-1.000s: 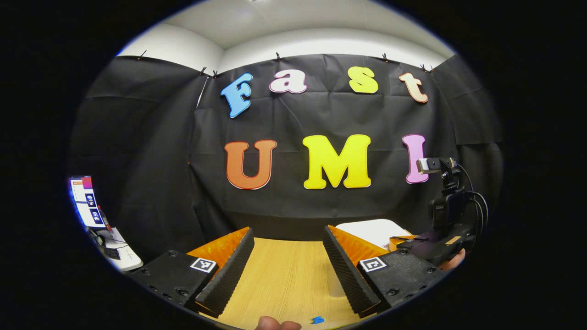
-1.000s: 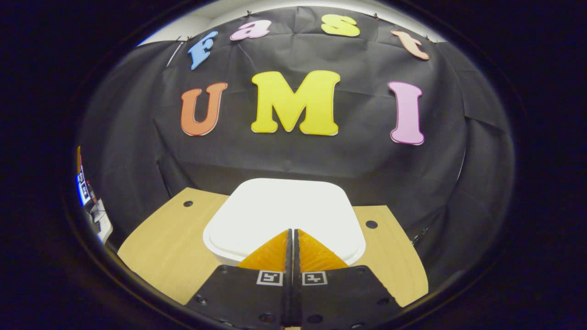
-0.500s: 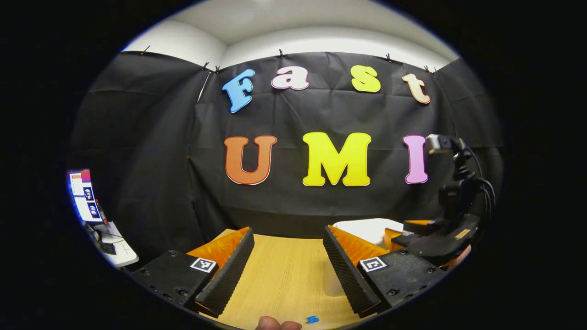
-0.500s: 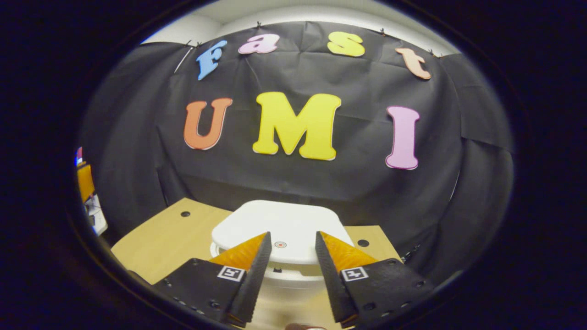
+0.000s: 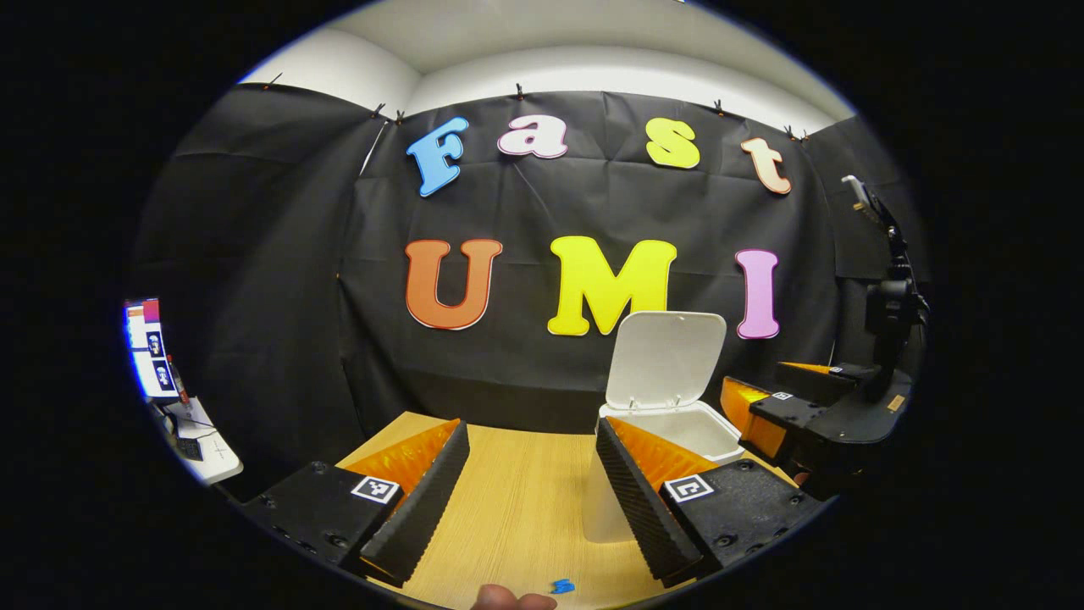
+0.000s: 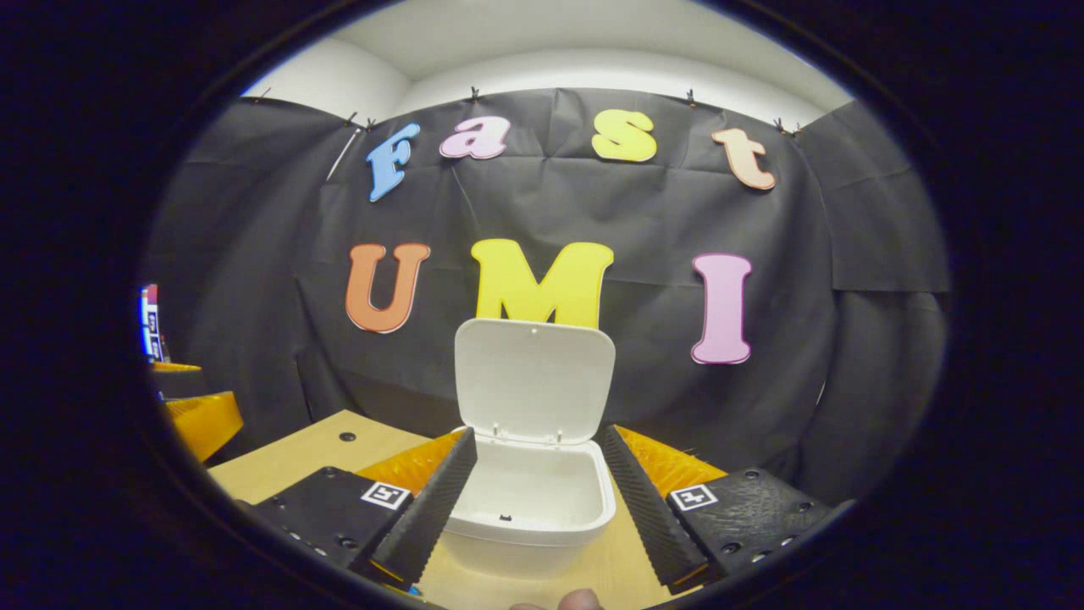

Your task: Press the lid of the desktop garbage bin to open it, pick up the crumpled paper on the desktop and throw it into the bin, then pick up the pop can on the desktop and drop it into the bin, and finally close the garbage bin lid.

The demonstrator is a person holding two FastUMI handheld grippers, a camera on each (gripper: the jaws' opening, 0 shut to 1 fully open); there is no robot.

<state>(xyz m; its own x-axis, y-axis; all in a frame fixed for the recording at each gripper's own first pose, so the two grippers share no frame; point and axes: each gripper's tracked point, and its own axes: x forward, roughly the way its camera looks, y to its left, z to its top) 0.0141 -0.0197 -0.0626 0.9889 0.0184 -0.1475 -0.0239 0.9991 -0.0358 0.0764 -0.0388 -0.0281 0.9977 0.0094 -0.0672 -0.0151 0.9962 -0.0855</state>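
The opening step looks done — the white garbage bin (image 6: 532,508) stands on the counter (image 5: 517,508) with its lid (image 6: 533,381) upright. Fetching the crumpled paper comes next. The right gripper (image 6: 538,500) hovers level before the bin, fingers wide apart and empty; the left gripper (image 5: 529,491) likewise, beside it.

Bin (image 6: 529,517) is sitting on the surface (image 6: 288,462), near its far edge, ahead of the right gripper (image 6: 538,500) — between that gripper's spread fingers (image 6: 436,500) in the right gripper view. Lid (image 6: 533,381) is standing upright behind the bin's opening, against the booth wall. In the left gripper view the bin (image 5: 677,428) is lying right of the left gripper (image 5: 529,500), with the right gripper (image 5: 804,415) just right of it.
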